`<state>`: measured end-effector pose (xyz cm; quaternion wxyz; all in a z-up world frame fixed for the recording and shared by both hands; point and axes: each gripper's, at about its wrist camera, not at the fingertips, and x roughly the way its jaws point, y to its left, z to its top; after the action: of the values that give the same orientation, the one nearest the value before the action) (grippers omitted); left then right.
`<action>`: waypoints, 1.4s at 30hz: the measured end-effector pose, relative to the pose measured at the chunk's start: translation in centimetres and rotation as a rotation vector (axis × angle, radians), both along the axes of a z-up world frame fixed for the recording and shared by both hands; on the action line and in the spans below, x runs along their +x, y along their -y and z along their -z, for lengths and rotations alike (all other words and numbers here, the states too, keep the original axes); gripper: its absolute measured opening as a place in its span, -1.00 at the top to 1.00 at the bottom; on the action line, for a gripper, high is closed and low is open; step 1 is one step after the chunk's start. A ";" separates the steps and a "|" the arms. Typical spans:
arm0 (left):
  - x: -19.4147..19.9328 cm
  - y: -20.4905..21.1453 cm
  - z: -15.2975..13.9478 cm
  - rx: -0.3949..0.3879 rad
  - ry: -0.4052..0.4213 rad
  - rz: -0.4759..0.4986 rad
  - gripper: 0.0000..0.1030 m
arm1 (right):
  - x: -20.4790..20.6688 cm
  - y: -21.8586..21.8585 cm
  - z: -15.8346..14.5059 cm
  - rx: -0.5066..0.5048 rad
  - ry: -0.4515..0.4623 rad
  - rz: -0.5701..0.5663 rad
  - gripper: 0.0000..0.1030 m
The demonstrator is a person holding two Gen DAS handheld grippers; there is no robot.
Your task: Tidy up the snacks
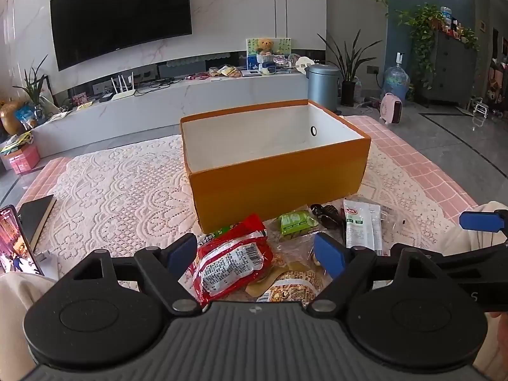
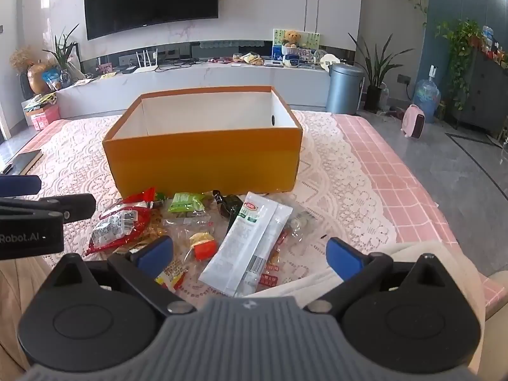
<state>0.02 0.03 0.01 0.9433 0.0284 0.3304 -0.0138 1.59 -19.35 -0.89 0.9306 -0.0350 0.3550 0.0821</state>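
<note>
An open orange box (image 1: 279, 187) with a white inside stands on the lace cloth; it also shows in the right wrist view (image 2: 203, 165). Snack packets lie in front of it: a red packet (image 1: 231, 263) (image 2: 117, 225), a green packet (image 1: 295, 222) (image 2: 185, 203), a white packet (image 1: 362, 225) (image 2: 250, 241) and a dark packet (image 1: 328, 216) (image 2: 228, 204). My left gripper (image 1: 255, 252) is open and hangs just above the red packet. My right gripper (image 2: 250, 254) is open above the white packet, holding nothing.
A phone (image 1: 16, 244) and a black book (image 1: 35, 219) lie at the table's left edge. A pink tiled cloth (image 2: 397, 184) covers the table's right part. A TV wall, a low cabinet, a grey bin (image 2: 344, 89) and plants stand behind.
</note>
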 end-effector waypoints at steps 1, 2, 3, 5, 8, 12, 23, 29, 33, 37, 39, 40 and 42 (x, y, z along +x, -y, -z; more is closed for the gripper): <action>0.0 0.0 0.0 0.000 0.001 0.001 -0.89 | 0.1 0.0 0.0 -0.001 -0.007 0.000 -0.93; 0.0 0.0 0.0 0.000 0.002 0.001 -0.89 | 0.1 0.0 -0.1 0.000 -0.007 0.001 -0.93; 0.0 0.0 0.0 0.000 0.002 0.001 -0.89 | 0.1 0.0 -0.1 0.001 -0.008 0.001 -0.93; 0.0 0.0 0.0 0.002 0.004 0.001 -0.89 | 0.0 0.0 -0.3 0.001 -0.006 0.000 -0.93; 0.0 0.0 0.0 0.002 0.003 0.002 -0.89 | 0.2 0.0 0.5 0.000 -0.010 -0.001 -0.93; -0.6 -0.9 0.9 -0.006 0.002 0.000 -0.89 | -0.1 -0.3 1.2 0.000 -0.012 -0.003 -0.93; 0.3 -0.6 0.4 -0.014 -0.023 -0.021 -0.89 | 0.4 -0.1 0.6 0.007 -0.036 0.007 -0.93; 0.3 -0.6 0.5 -0.016 -0.025 -0.023 -0.89 | 0.5 -0.1 0.5 0.006 -0.040 0.012 -0.93; 0.2 -0.7 0.5 -0.017 -0.025 -0.024 -0.89 | 0.5 0.0 0.6 0.008 -0.043 0.014 -0.93; 0.2 -0.7 0.6 -0.020 -0.027 -0.027 -0.89 | 0.5 0.1 0.6 0.009 -0.044 0.017 -0.93; 0.2 -0.7 0.7 -0.021 -0.028 -0.028 -0.89 | 0.5 0.1 0.6 0.010 -0.046 0.019 -0.93; 0.2 -0.7 0.7 -0.021 -0.028 -0.028 -0.89 | 0.5 0.1 0.6 0.011 -0.047 0.021 -0.93; 0.2 -0.7 0.7 -0.021 -0.028 -0.031 -0.89 | 0.5 0.2 0.6 0.012 -0.048 0.023 -0.93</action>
<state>0.24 0.74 -0.67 0.9389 0.0132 0.3438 -0.0033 2.07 -19.54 -1.48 0.9230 -0.0232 0.3769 0.0746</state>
